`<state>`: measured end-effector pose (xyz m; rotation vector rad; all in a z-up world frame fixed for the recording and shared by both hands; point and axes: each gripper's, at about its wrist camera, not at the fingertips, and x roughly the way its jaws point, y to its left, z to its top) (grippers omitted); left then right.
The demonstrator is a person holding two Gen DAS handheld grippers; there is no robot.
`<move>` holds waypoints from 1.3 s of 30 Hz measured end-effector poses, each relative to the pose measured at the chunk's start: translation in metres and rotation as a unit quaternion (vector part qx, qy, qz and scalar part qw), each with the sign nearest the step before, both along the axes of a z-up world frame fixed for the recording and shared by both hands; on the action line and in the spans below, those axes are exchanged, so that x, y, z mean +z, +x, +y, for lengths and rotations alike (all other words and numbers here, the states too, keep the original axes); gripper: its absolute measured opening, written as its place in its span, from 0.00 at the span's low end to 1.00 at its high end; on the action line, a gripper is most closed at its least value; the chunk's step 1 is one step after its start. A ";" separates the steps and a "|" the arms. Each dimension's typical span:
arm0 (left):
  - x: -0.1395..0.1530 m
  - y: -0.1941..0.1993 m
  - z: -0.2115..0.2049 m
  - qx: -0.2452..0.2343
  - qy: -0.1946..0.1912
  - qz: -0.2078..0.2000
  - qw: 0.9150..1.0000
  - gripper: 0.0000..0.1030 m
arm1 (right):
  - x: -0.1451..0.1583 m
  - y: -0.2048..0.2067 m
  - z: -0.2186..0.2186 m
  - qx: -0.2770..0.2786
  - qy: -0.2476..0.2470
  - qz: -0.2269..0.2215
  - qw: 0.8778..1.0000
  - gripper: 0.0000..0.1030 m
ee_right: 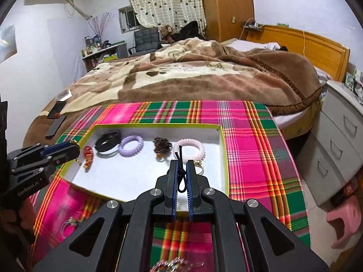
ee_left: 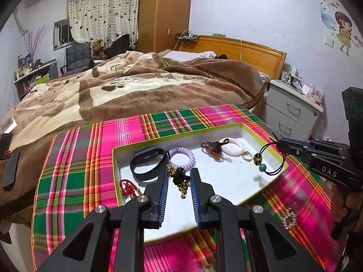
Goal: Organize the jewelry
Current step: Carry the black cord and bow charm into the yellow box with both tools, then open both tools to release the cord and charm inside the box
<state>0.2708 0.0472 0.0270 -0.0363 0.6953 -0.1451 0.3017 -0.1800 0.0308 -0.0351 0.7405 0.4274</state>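
Observation:
A white tray with a yellow-green rim (ee_left: pixel 261 136) (ee_right: pixel 223 149) lies on a plaid cloth. In it lie a black band (ee_left: pixel 147 165) (ee_right: pixel 106 144), a purple coil tie (ee_left: pixel 182 157) (ee_right: pixel 131 146), a dark beaded piece (ee_left: pixel 212 148) (ee_right: pixel 162 147), a pink coil tie (ee_left: pixel 233 147) (ee_right: pixel 191 150) and a red knot charm (ee_left: pixel 128 187) (ee_right: pixel 88 156). My left gripper (ee_left: pixel 180 174) holds a black and gold beaded piece (ee_left: pixel 179 179) above the tray. My right gripper (ee_right: pixel 181 165) (ee_left: pixel 280 144) is shut on a black elastic hair tie with beads (ee_left: pixel 270 161) (ee_right: pixel 181 174) over the tray's right rim.
The plaid cloth (ee_left: pixel 127 131) (ee_right: pixel 249 136) covers a table in front of a bed with a brown blanket (ee_left: pixel 140 86). A silvery piece of jewelry (ee_left: pixel 289 217) (ee_right: pixel 72 223) lies on the cloth near the tray. A grey drawer unit (ee_left: pixel 292 111) (ee_right: pixel 340 140) stands at the right. Phones (ee_left: pixel 10 165) lie on the bed.

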 end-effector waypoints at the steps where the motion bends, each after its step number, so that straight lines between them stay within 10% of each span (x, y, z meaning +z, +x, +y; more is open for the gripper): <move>1: -0.002 0.003 0.001 0.001 0.000 0.003 1.000 0.19 | -0.003 0.004 0.000 -0.002 0.000 0.004 1.000 0.07; 24: -0.050 0.047 0.007 0.017 0.009 0.080 0.997 0.19 | -0.044 0.039 -0.008 -0.035 -0.034 0.057 0.997 0.07; 39: -0.037 0.037 0.014 0.018 -0.015 0.059 0.998 0.20 | -0.029 0.022 -0.006 -0.020 -0.023 0.036 0.999 0.30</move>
